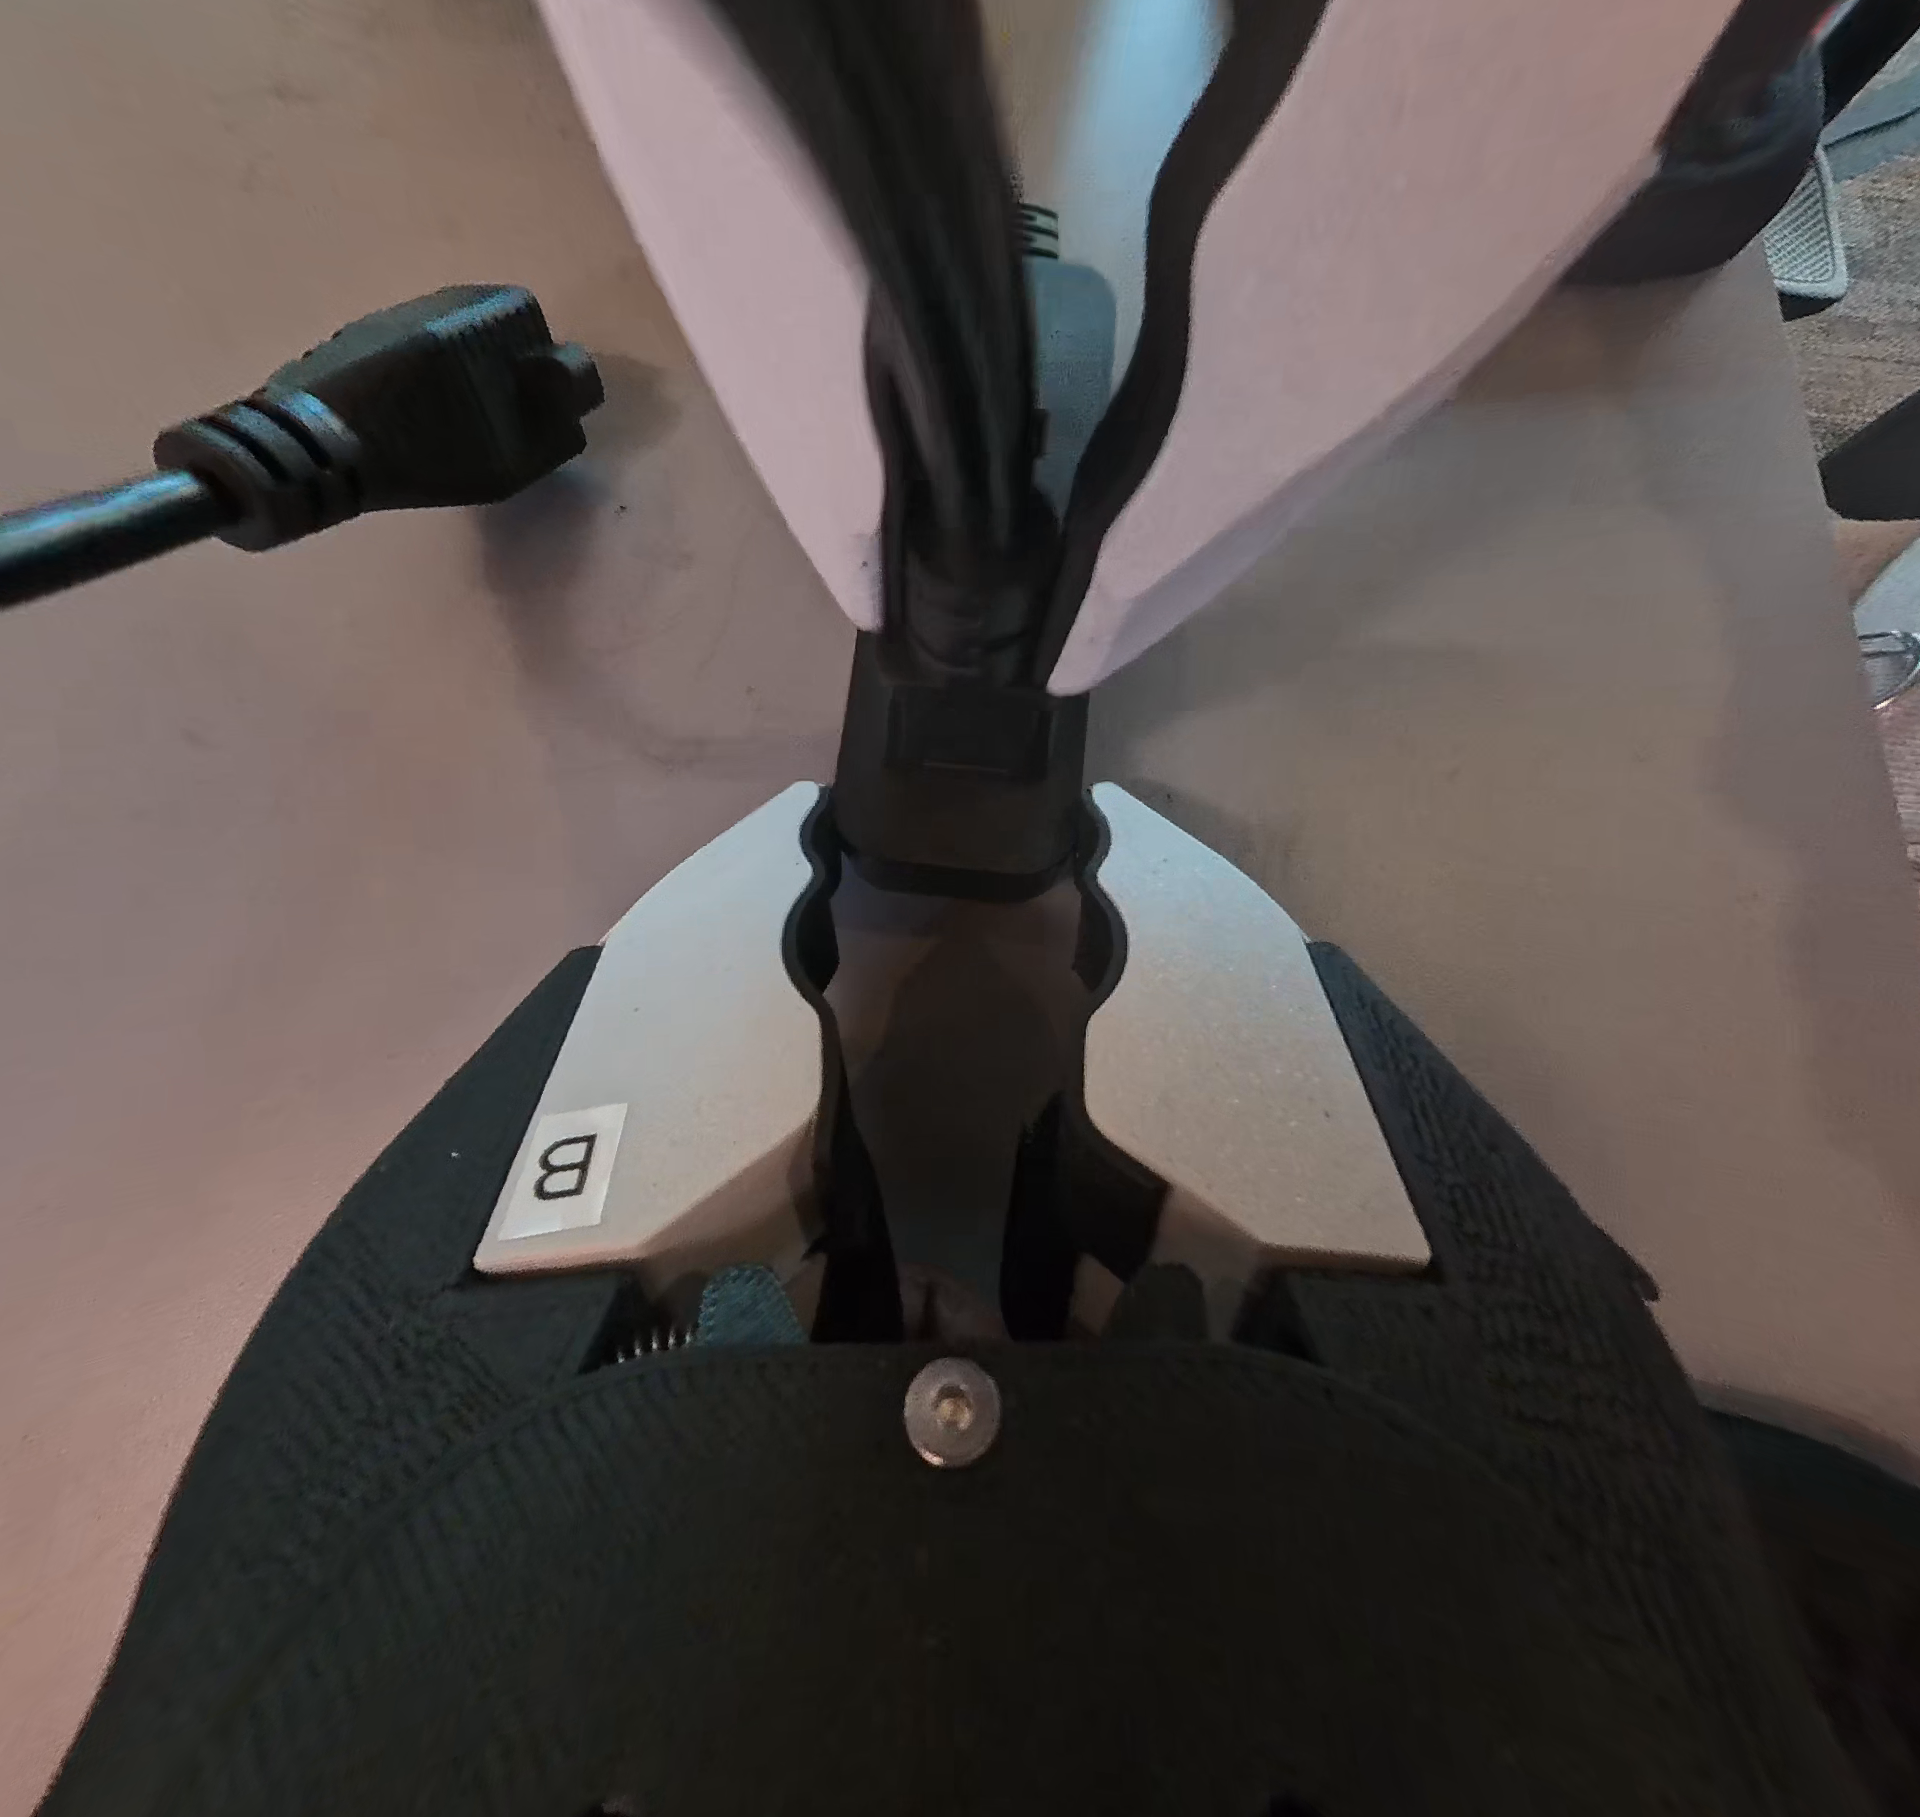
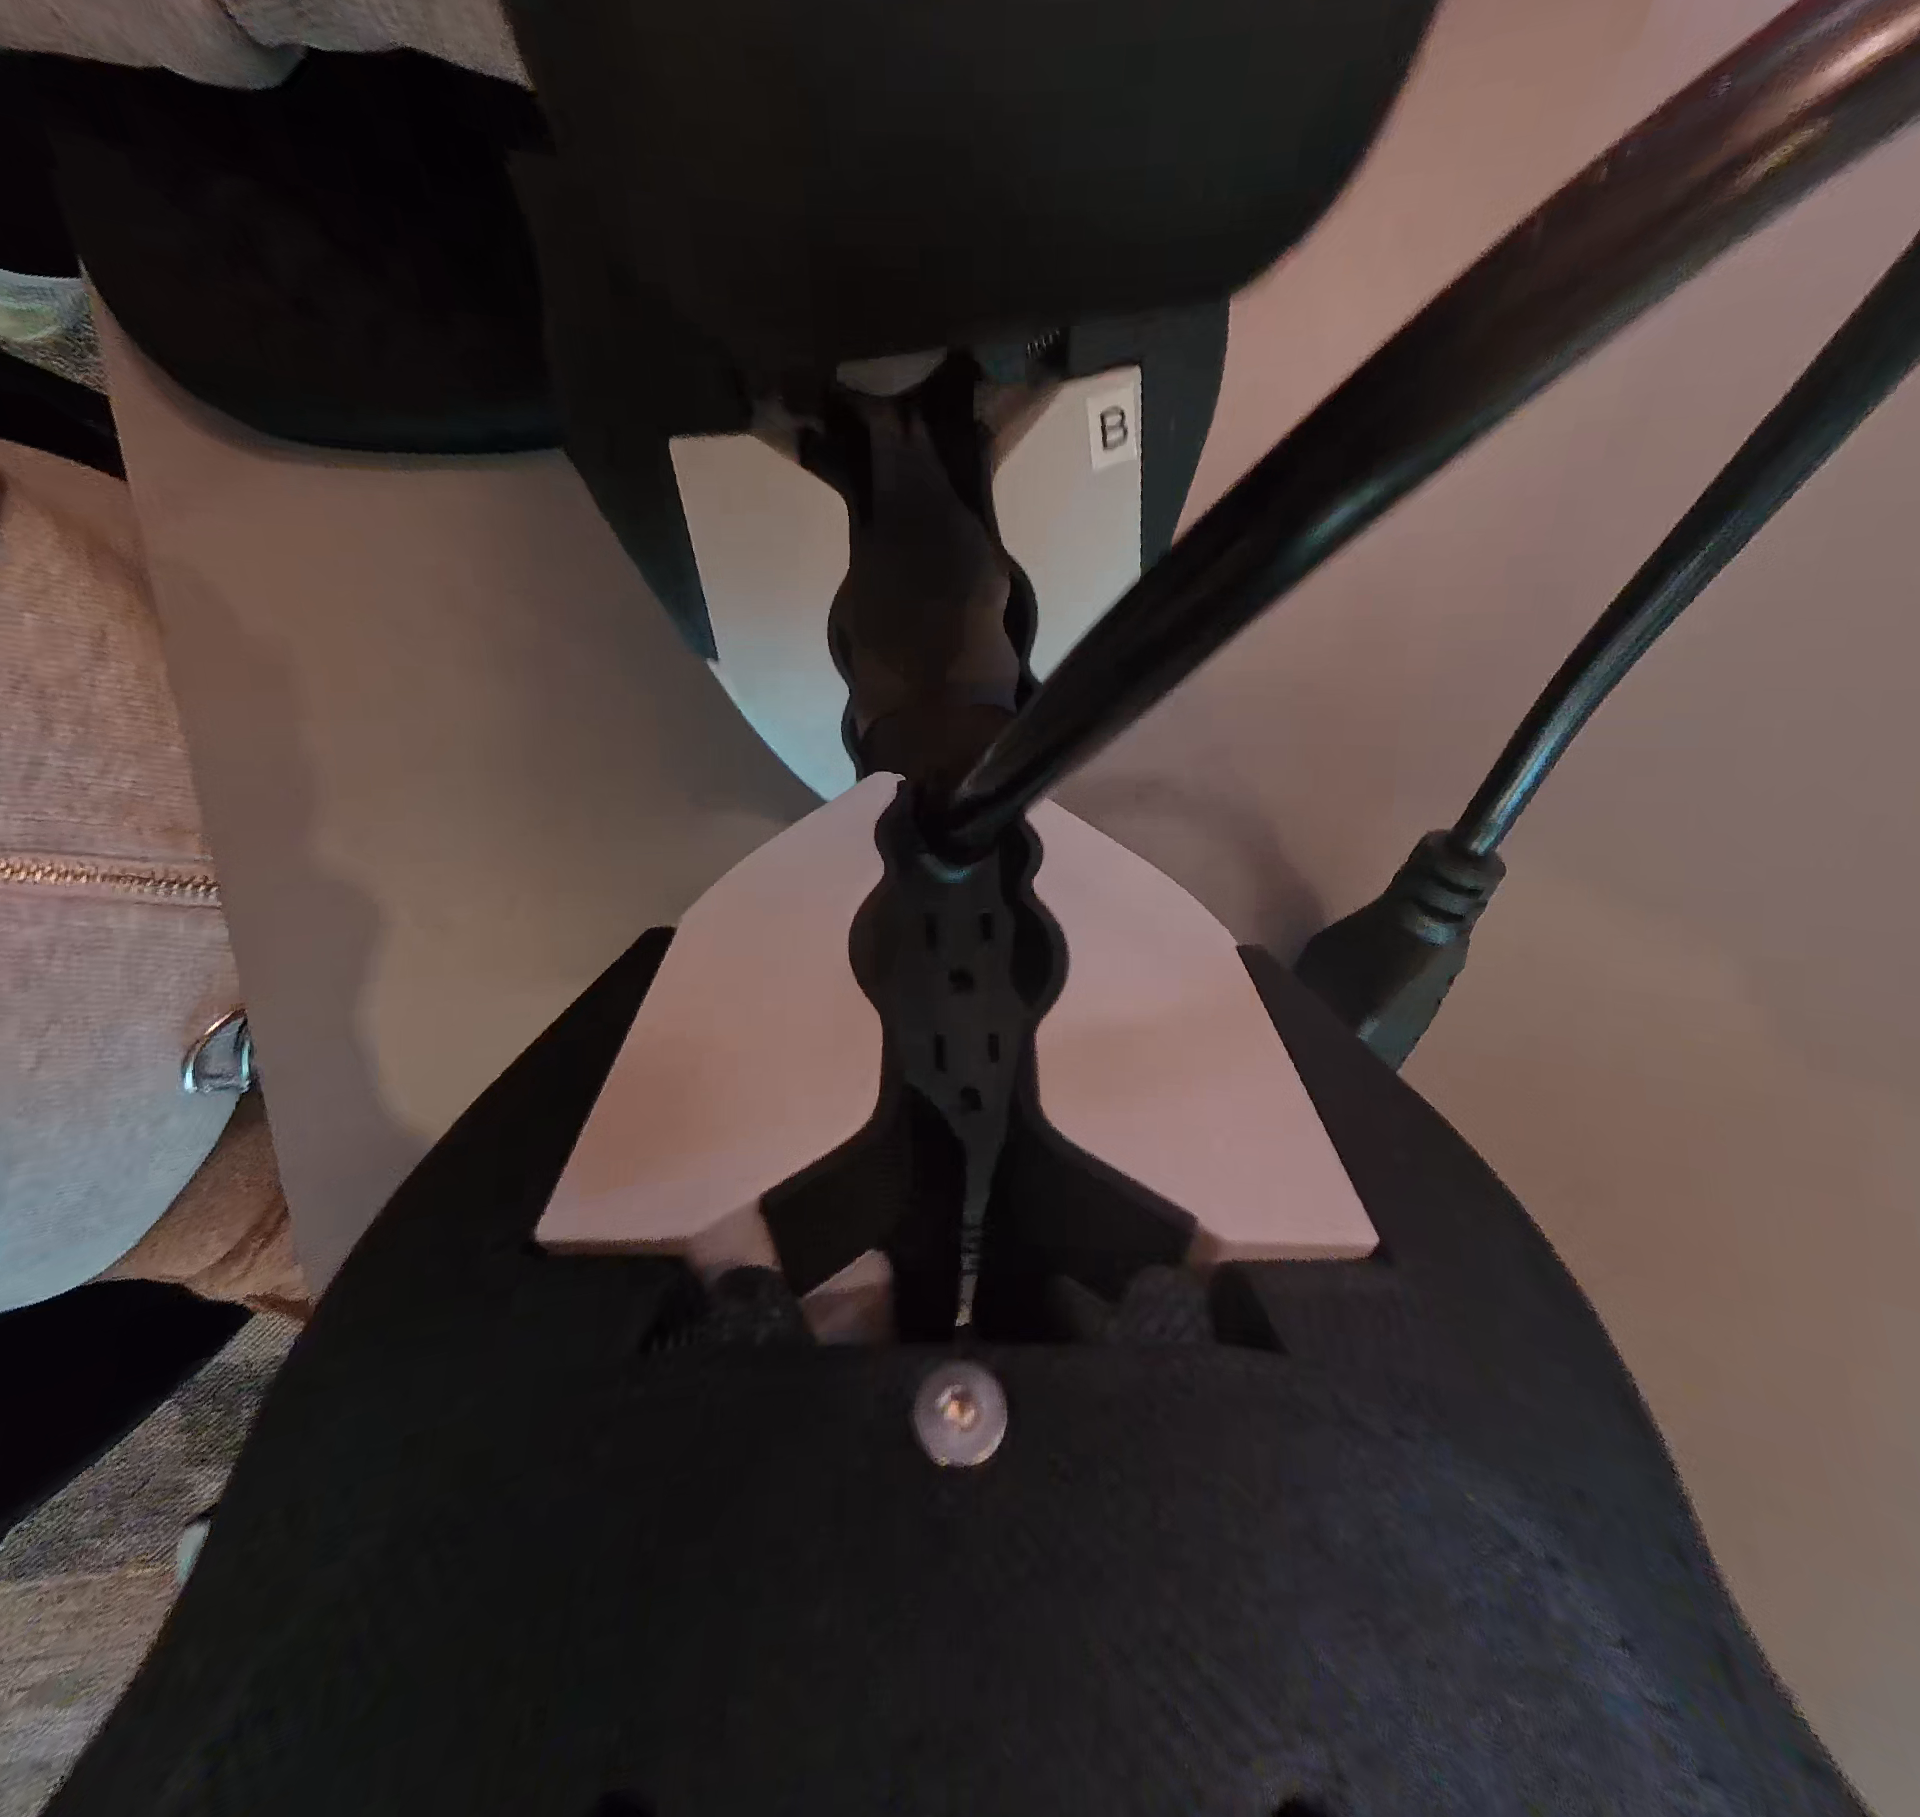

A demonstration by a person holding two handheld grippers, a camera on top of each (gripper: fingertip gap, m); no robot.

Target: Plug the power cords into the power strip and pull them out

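Pale table [image 1: 312, 936]; lettered white sticker [image 1: 566, 1167] on left tool [image 1: 954, 832].

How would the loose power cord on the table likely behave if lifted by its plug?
The plug looks like rigid moulded plastic, so probably a firm grip. Its cord curves freely, so it would likely droop and drag behind.

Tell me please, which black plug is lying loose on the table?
The loose plug left of the left gripper, resting untouched; the other plug is clamped between that gripper's fingertips.
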